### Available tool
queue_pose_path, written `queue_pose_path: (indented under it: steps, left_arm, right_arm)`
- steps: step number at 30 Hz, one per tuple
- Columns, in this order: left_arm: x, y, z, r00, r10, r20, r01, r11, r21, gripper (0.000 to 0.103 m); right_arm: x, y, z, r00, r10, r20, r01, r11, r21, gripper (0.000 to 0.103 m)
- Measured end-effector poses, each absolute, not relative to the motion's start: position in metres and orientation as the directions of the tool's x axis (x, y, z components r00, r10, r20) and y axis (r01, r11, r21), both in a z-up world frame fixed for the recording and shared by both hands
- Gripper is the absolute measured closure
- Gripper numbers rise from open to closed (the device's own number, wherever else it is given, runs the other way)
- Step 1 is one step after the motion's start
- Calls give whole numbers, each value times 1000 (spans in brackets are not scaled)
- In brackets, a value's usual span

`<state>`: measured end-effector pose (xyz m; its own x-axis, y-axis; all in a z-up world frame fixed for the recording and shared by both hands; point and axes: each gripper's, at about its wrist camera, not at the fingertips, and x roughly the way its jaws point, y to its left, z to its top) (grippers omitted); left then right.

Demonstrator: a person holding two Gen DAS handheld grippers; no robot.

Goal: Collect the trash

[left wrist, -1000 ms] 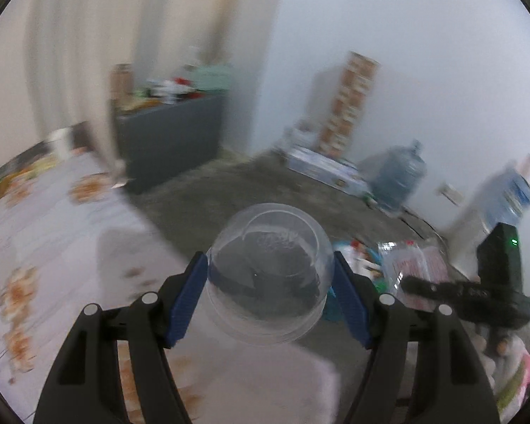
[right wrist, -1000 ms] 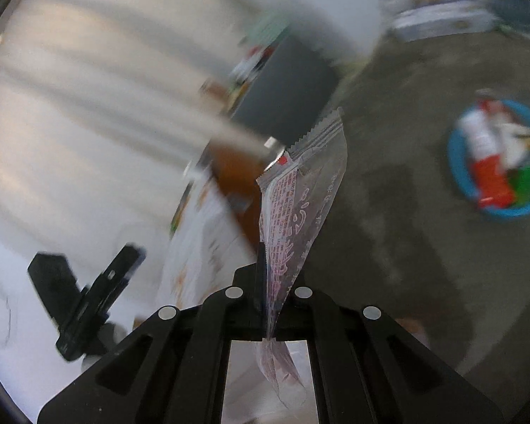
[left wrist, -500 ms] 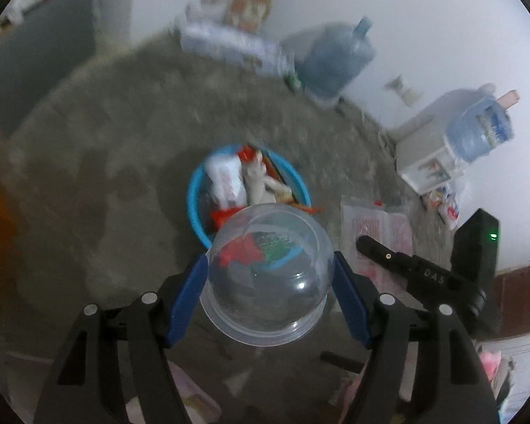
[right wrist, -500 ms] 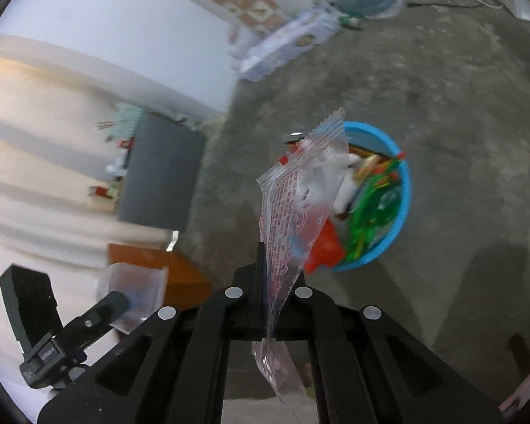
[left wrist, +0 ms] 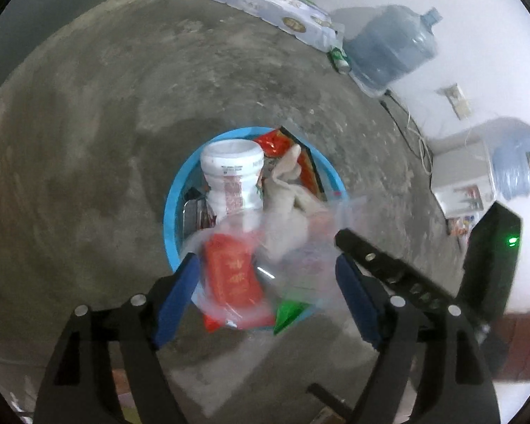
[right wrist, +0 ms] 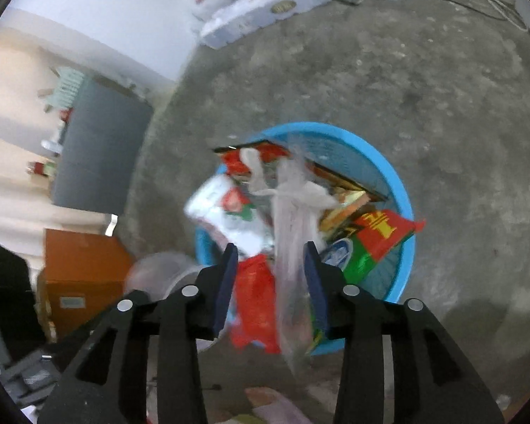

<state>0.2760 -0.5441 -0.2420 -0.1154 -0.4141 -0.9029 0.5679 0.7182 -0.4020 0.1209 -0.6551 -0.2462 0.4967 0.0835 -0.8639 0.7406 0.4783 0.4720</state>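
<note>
A blue round basket (left wrist: 169, 212) on the concrete floor holds trash: a white tub (left wrist: 231, 176), red and green wrappers, a crumpled tissue. It also shows in the right wrist view (right wrist: 402, 205). My left gripper (left wrist: 265, 282) is open above the basket; a blurred clear plastic cup (left wrist: 265, 268) is loose between its fingers, apart from both pads. My right gripper (right wrist: 270, 275) is open above the basket; the clear printed wrapper (right wrist: 293, 265) is blurred and loose between its fingers. The cup shows blurred at lower left in the right wrist view (right wrist: 159, 275).
Two big water bottles (left wrist: 388, 49) and a long pack (left wrist: 272, 7) lie by the white wall. A grey cabinet (right wrist: 99, 152) and a brown box (right wrist: 81, 275) stand left of the basket. My right gripper's body (left wrist: 406, 275) shows beside the left one.
Both grippers moved over the basket and came closer to it. Both opened: the cup and the wrapper are no longer clamped and look blurred in motion.
</note>
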Motion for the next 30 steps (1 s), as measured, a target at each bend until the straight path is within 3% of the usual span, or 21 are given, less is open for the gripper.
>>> queue_pose_path:
  steps: [4,13,23,26,28,30]
  left_arm:
    - [279,-545,-244,-124,-435,-892,565,707,-424,21]
    - [282,-529,-210,-93,-488,-868,564,692,-450,21]
    - [253,-417,-48,16,-655,-755,694,551,-463,21]
    - [228,-358,4,117,-691,-713,741,539,-401,20]
    - [210,-320,29,191,-703,-685,745,558,-365,12]
    - [191,-279,48,281,-695,-662,720,608,-333,5]
  right_arm:
    - [114,-658,-244,512,77,-856,733,482,481,57]
    - [94,-668,-212,564,-28,-825,733,478,485,56]
    - [53,-612,-103,690,-139,-711,620,621,480,54]
    - [35,-568,-53,751,-193,-631,549,713,436,46]
    - [21,-535,-20,791,-233,-565,505,770,390,36]
    - [6,-504,8,826,-274,-493,473,812,342,15]
